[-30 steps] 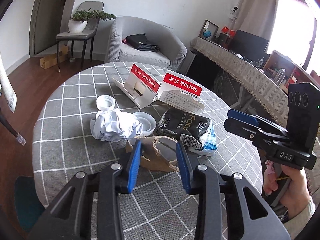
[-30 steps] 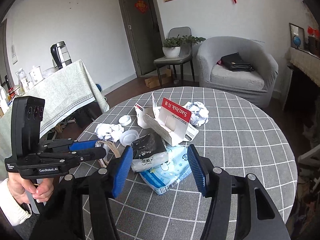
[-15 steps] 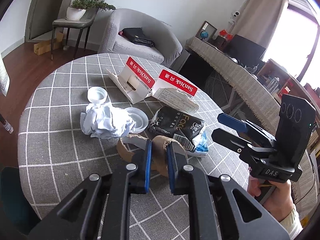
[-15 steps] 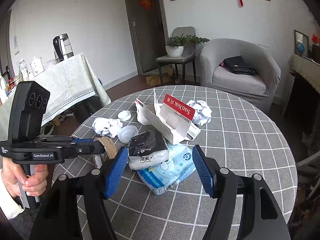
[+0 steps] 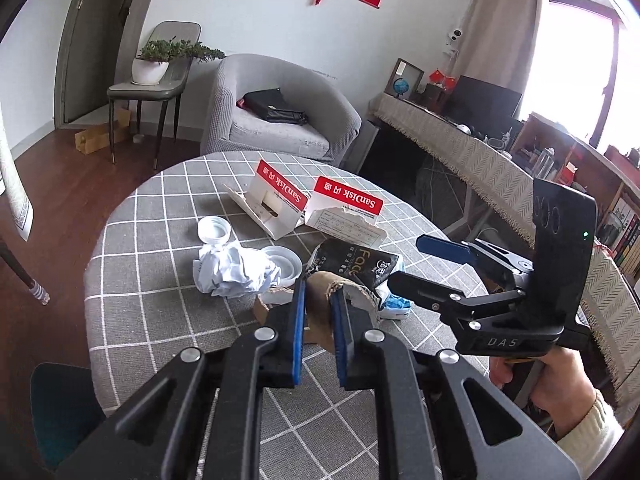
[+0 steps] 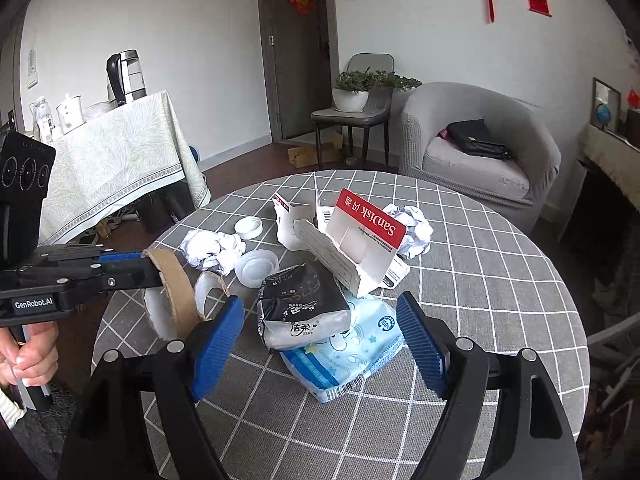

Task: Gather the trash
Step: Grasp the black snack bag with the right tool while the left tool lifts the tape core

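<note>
Gripping a torn cardboard strip (image 5: 320, 300) over the round table (image 6: 500, 280), among scattered trash.

The left gripper (image 5: 319, 312) is clamped on the strip at the near left edge. The right gripper (image 6: 320, 336), jaws wide apart and just been opening, has the black packet (image 6: 304, 300) and blue packet (image 6: 344, 348) between them, pads not touching. Farther lie a crumpled paper (image 6: 212, 248), white lids (image 6: 256, 268) and a torn red-and-white box (image 6: 356, 240).
</note>
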A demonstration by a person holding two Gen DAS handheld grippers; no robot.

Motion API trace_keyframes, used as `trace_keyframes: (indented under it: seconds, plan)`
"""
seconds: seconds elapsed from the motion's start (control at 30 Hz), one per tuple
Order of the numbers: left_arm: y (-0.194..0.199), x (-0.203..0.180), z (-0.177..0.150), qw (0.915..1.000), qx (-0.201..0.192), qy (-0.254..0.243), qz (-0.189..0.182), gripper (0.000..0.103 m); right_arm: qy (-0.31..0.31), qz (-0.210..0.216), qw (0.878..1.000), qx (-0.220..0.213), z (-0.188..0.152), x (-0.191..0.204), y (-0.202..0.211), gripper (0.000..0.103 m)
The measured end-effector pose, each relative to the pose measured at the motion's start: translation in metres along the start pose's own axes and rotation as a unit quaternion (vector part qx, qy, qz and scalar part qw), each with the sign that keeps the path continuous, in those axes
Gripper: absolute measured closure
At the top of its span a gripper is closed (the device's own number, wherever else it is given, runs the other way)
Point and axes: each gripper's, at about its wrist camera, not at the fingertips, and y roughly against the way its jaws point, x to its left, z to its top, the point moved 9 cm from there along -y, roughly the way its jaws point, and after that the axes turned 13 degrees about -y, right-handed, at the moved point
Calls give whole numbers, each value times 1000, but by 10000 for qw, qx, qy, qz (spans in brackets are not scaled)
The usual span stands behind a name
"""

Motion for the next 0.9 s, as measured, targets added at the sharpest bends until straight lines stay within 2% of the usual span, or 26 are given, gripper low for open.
trace_keyframes:
  seconds: [0.17,0.27,0.4,0.43,0.6,0.77,0.9]
  plan:
    - [13,11,3,9998,-135,139,27,89,127,-215,9991,335,-6,9,-18,24]
    - [19,16,2,9997,-153,150,68,89,174,-309,9977,580,-10,12,-30,33]
    - [27,27,-2,9996,-212,155,119,89,128,-403,9969,671,-10,14,-39,47]
    - [29,30,-2,9995,-239,176,123,89,88,-375,9968,695,-11,15,-40,48]
    - [49,50,-2,9985,-376,270,307,89,-211,-105,9982,552,-4,25,-31,50]
    - [68,77,-6,9965,-481,403,555,89,-384,87,9991,139,16,38,-18,50]
    - [79,103,-17,9944,-392,504,843,89,-423,232,9988,-76,27,51,-15,50]
